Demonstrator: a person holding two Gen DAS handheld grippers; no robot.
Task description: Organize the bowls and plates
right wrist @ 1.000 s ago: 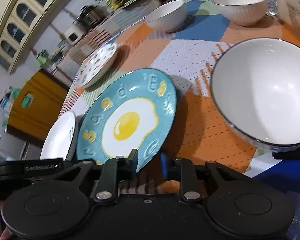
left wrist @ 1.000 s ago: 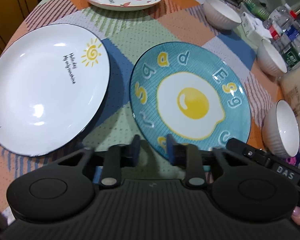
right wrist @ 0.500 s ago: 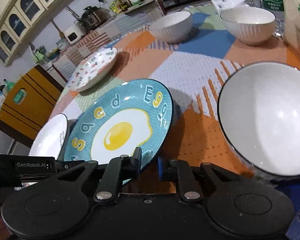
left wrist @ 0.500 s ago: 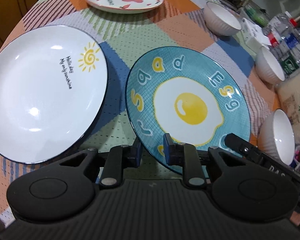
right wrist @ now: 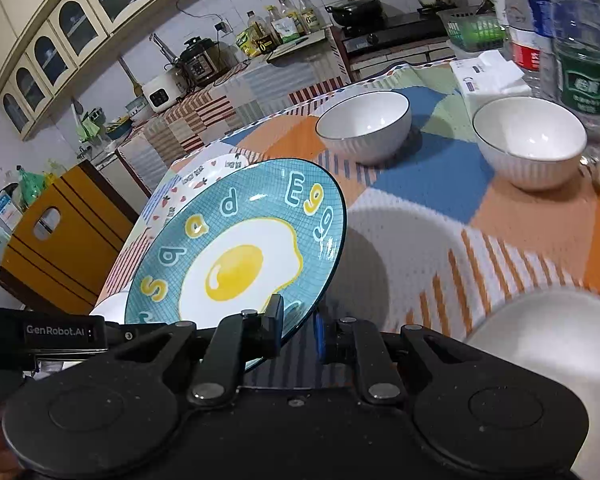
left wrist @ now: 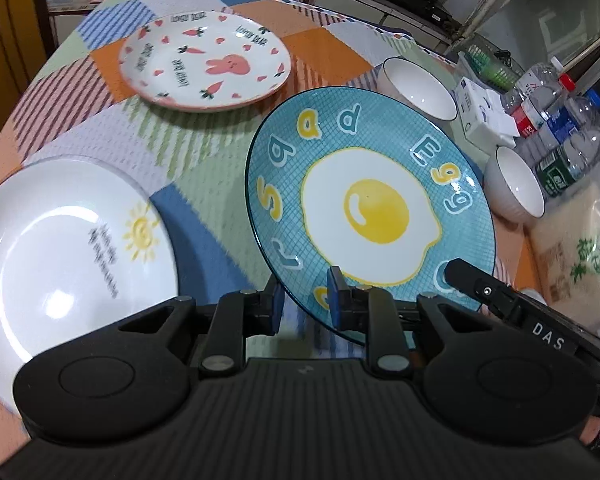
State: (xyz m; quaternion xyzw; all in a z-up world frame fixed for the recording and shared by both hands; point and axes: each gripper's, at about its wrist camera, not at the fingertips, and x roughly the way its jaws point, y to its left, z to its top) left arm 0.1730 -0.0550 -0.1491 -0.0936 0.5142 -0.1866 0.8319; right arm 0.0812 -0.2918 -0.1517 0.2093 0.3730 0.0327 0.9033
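Observation:
A blue plate with a fried-egg picture [left wrist: 372, 208] [right wrist: 236, 248] hangs tilted above the patchwork tablecloth, and its shadow falls on the cloth below. My left gripper [left wrist: 306, 300] is shut on its near rim. My right gripper [right wrist: 300, 326] is shut on the rim a little further round, and it shows in the left wrist view as a black bar [left wrist: 480, 288]. A white plate with a sun drawing [left wrist: 72, 248] lies at the left. A rabbit-and-carrot plate [left wrist: 206, 60] lies at the back. Two white ribbed bowls [right wrist: 364, 124] [right wrist: 530, 136] stand beyond, and a third bowl [right wrist: 548, 340] is close on the right.
Water bottles [left wrist: 560, 140], a tissue box [left wrist: 484, 116] and a rice bag [left wrist: 580, 248] crowd the table's right edge. A yellow cabinet [right wrist: 60, 240] stands past the table's left side. A kitchen counter with appliances [right wrist: 196, 64] runs along the back wall.
Both grippers have lifted the blue egg plate off the cloth and tilted it up. The white sun plate has slid toward the left edge of the view.

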